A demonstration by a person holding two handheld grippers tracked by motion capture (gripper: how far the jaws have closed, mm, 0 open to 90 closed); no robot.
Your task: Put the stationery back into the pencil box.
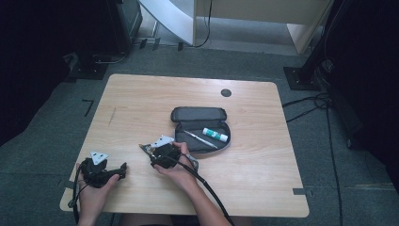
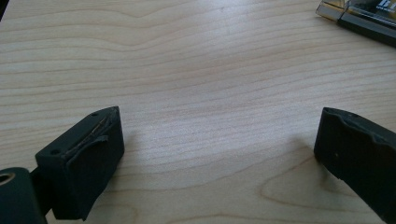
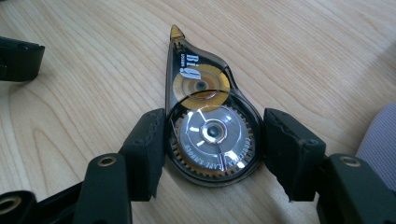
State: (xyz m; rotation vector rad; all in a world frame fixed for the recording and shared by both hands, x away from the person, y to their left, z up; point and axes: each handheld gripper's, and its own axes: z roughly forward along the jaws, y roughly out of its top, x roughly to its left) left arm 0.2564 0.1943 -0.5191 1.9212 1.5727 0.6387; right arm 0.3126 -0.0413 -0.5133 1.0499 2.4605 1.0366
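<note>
Right gripper [image 3: 212, 156] clamped on a correction tape dispenser [image 3: 210, 126] lying flat on the table [image 3: 303, 56]; left gripper [image 2: 219, 154] jaws apart, empty. Hold firmly, lift straight.

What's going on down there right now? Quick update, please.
Right gripper shut on correction tape dispenser, flat on table. Left gripper open, idle. Open pencil case beside; nothing blocking.
</note>
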